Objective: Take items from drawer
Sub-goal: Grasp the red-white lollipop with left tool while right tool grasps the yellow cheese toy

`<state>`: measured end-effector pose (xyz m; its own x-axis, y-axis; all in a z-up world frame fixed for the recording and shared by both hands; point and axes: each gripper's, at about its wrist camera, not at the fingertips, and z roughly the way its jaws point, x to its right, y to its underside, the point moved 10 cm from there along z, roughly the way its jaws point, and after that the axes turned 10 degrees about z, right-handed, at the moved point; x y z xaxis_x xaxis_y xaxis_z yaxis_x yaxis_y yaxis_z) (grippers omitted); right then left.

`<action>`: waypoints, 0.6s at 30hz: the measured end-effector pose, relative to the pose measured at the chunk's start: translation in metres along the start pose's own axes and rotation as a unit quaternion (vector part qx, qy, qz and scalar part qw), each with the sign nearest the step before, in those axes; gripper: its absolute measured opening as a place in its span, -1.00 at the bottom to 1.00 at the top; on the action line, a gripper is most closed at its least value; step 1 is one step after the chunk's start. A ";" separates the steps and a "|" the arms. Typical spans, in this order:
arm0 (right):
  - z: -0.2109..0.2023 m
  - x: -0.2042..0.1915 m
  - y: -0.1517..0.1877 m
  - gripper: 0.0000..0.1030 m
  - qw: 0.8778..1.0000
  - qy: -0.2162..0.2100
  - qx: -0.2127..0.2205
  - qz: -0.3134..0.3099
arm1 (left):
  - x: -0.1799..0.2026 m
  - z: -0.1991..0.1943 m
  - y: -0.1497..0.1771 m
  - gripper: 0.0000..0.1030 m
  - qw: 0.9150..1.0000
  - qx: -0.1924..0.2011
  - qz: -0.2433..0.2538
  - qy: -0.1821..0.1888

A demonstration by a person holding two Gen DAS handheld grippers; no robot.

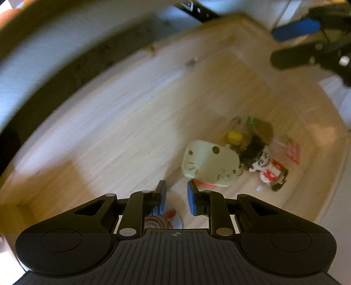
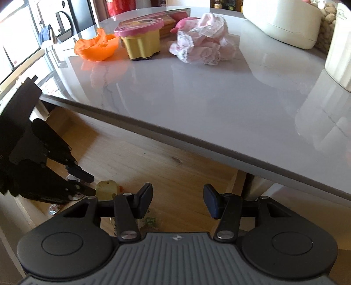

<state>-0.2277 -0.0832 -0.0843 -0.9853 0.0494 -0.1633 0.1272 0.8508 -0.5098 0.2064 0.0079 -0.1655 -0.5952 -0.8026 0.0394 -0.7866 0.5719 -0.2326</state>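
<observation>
The wooden drawer (image 1: 114,131) stands open under the grey tabletop (image 2: 197,98). At its right end lie a cream plastic toy (image 1: 210,164), a small black-haired doll (image 1: 265,166), a yellow piece (image 1: 234,137), a green piece (image 1: 251,120) and a pink packet (image 1: 292,151). My left gripper (image 1: 176,193) hangs open inside the drawer, its tips just short of the cream toy (image 2: 106,188), nothing between them. My right gripper (image 2: 177,195) is open and empty above the drawer's front. It also shows in the left wrist view as the right gripper (image 1: 291,43) at the top right.
On the tabletop sit an orange toy (image 2: 96,48), a gold tub with a pink lid (image 2: 140,41), a pink lace cloth (image 2: 204,41) and a white appliance (image 2: 283,19). A brown swirled object (image 1: 158,221) lies under my left gripper. The drawer's left half is bare wood.
</observation>
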 end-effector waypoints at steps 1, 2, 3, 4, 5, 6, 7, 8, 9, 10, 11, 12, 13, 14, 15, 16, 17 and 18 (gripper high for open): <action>0.000 0.002 0.001 -0.01 1.000 0.001 -0.001 0.003 | 0.005 0.000 -0.001 -0.53 1.000 0.000 0.005 0.007; 0.000 0.003 0.001 -0.01 1.000 0.002 -0.003 0.006 | 0.008 0.000 -0.002 -0.45 1.000 0.001 0.006 0.014; 0.000 0.005 0.001 -0.01 1.000 0.003 -0.004 0.008 | 0.012 0.000 -0.002 -0.41 1.000 0.000 0.015 0.014; 0.000 0.006 0.001 -0.01 1.000 0.003 -0.005 0.010 | 0.014 0.000 -0.002 -0.40 1.000 -0.001 0.022 0.014; 0.001 0.007 0.002 -0.01 1.000 0.004 -0.007 0.012 | 0.016 -0.001 -0.002 -0.39 1.000 -0.001 0.025 0.014; 0.001 0.008 0.002 -0.01 1.000 0.006 -0.007 0.013 | 0.017 -0.001 -0.003 -0.39 1.000 0.000 0.025 0.016; 0.001 0.008 0.002 -0.01 1.000 0.007 -0.007 0.013 | 0.018 -0.001 -0.003 -0.39 0.999 0.002 0.025 0.020; 0.001 0.007 0.002 -0.01 1.000 0.007 -0.006 0.012 | 0.019 -0.002 -0.003 -0.38 0.999 0.004 0.024 0.023; 0.003 0.005 0.001 -0.01 1.000 0.007 -0.006 0.012 | 0.017 -0.002 -0.001 -0.37 0.999 0.005 0.025 0.024; 0.003 0.005 0.002 -0.01 1.000 0.007 -0.007 0.012 | 0.018 -0.002 -0.001 -0.35 0.999 0.005 0.027 0.026; 0.002 0.002 0.003 -0.01 1.000 0.007 -0.008 0.012 | 0.020 -0.003 -0.001 -0.30 0.999 0.006 0.030 0.028; 0.000 0.003 0.003 -0.01 1.000 0.008 -0.009 0.011 | 0.022 -0.003 -0.001 -0.23 0.999 0.006 0.033 0.031; 0.000 0.003 0.003 -0.01 1.000 0.008 -0.010 0.010 | 0.024 -0.003 -0.001 -0.17 0.999 0.007 0.037 0.036; 0.000 0.003 0.004 -0.01 1.000 0.008 -0.012 0.008 | 0.026 -0.003 0.000 -0.06 0.998 0.007 0.041 0.040; 0.000 0.002 0.004 -0.01 1.000 0.008 -0.013 0.008 | 0.029 -0.004 0.000 0.04 0.998 0.006 0.046 0.045; 0.001 0.002 0.005 -0.01 1.000 0.009 -0.014 0.006 | 0.031 -0.004 0.001 0.07 0.997 0.006 0.051 0.050; 0.001 0.002 0.005 -0.01 1.000 0.010 -0.015 0.006 | 0.033 -0.005 0.002 0.07 0.997 0.005 0.053 0.056; 0.002 0.002 0.005 -0.01 1.000 0.010 -0.016 0.005 | 0.033 -0.006 0.003 0.02 0.997 0.002 0.051 0.064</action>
<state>-0.2290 -0.0803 -0.0892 -0.9862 0.0683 -0.1510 0.1336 0.8667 -0.4806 0.1833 -0.0164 -0.1593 -0.6876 -0.7127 0.1389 -0.7212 0.6481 -0.2446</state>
